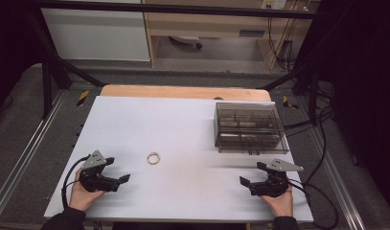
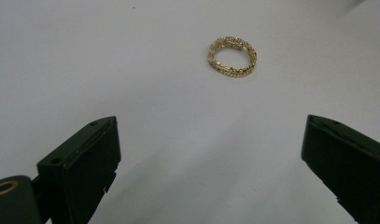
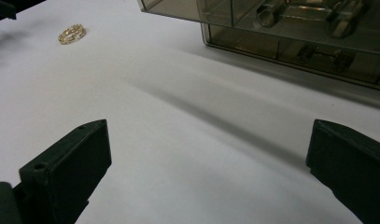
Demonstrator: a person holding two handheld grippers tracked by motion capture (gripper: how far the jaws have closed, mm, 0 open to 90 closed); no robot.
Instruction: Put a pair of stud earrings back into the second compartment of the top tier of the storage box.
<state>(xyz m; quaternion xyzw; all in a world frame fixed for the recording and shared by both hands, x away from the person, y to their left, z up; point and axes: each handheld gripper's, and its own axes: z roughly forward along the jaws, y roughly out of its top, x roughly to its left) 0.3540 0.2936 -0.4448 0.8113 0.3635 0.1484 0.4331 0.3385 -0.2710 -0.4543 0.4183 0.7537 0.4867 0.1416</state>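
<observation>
Lying on the white table (image 1: pixel 135 120) at centre, gold bracelet (image 1: pixel 154 158), with smoky lidded box (image 1: pixel 248 127) at two o'clock holding blurred metal pieces, left gripper (image 1: pixel 117 170) and right gripper (image 1: pixel 250 173) gaping empty.

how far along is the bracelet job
Nothing looks done yet: the bracelet lies loose on the table, apart from the closed box. In hand: nothing; the left gripper and right gripper are both open and empty near the front edge. Left, probably: pick up the bracelet and get it to the box.
</observation>
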